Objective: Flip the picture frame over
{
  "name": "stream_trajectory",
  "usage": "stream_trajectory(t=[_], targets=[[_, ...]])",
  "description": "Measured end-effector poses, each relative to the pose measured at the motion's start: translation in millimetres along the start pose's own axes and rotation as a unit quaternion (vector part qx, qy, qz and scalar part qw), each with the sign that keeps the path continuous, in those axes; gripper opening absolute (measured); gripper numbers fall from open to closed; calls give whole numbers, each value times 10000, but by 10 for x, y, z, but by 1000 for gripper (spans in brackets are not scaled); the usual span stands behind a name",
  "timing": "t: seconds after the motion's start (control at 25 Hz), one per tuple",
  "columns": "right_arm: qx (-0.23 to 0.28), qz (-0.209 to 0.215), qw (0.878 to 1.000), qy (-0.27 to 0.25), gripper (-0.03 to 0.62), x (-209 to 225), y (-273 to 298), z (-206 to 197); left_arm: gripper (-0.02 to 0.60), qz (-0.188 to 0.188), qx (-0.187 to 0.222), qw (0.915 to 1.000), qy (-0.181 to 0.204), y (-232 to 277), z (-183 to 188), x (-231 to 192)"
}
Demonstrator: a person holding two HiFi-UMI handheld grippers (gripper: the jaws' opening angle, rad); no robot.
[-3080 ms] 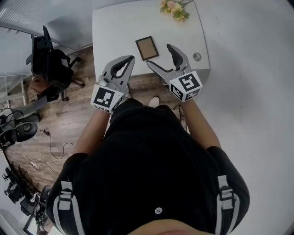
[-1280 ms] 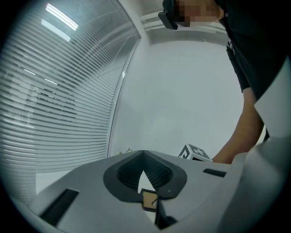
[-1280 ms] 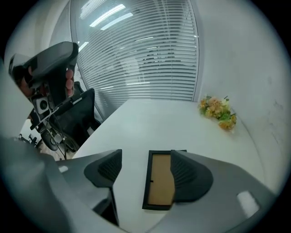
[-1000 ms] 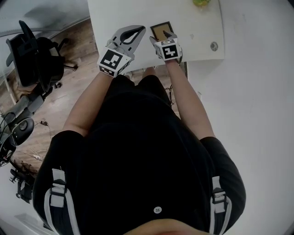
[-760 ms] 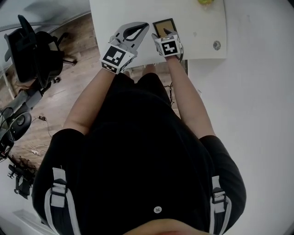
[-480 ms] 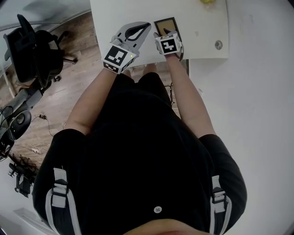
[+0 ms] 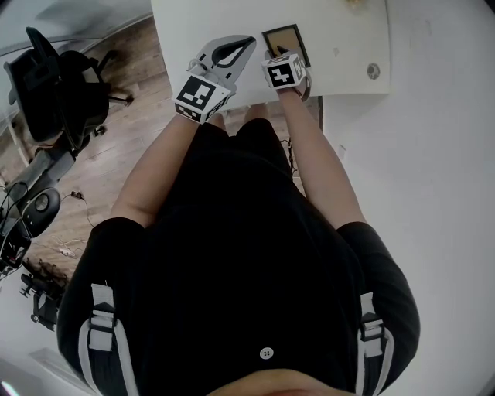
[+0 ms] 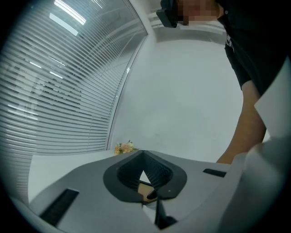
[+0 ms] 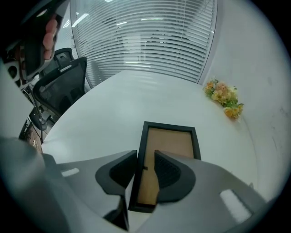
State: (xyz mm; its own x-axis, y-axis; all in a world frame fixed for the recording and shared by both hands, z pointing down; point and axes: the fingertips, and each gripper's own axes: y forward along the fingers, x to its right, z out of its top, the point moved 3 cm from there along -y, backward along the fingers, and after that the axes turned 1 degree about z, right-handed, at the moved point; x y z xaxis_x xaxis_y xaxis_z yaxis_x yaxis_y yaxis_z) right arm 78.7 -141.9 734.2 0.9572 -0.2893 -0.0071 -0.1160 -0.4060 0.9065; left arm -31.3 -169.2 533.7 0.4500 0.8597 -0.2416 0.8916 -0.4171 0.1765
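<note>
The picture frame [image 7: 286, 39] lies flat on the white table [image 7: 201, 23], its brown backing up inside a black border [image 9: 170, 139]. My right gripper [image 7: 279, 54] points steeply down over the frame's near left corner. Its jaws are closing and straddle the left border rail [image 9: 145, 157]. A strip of brown backing still shows between the rail and the right-hand jaw. My left gripper [image 7: 249, 40] hovers just left of the frame, level, its tips together [image 8: 142, 152] with nothing held. A brown bit of the frame [image 8: 145, 194] shows through the hollow between the left jaws.
A small bunch of flowers [image 9: 223, 98] lies at the table's far right, by the wall. A round grommet [image 7: 373, 70] sits near the table's right corner. A black office chair [image 7: 54, 81] stands on the wooden floor left of the table. Window blinds [image 9: 145, 41] rise behind.
My right gripper has sunk onto the frame's near left edge and its jaws have narrowed around the border. The left gripper has stayed beside it.
</note>
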Motion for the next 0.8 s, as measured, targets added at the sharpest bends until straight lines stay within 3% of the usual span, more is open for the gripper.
stream_trajectory(t=[0.16, 0.6, 0.8], targets=[[-50, -136, 9999, 39, 57, 6, -3, 0, 3, 20, 7, 10000, -16, -28, 1, -15], [202, 65, 9981, 580, 51, 23, -154, 203, 3, 51, 147, 9999, 8, -160, 99, -58], [180, -132, 9978, 631, 51, 86, -384, 299, 3, 45, 257, 9996, 84, -189, 242, -72]])
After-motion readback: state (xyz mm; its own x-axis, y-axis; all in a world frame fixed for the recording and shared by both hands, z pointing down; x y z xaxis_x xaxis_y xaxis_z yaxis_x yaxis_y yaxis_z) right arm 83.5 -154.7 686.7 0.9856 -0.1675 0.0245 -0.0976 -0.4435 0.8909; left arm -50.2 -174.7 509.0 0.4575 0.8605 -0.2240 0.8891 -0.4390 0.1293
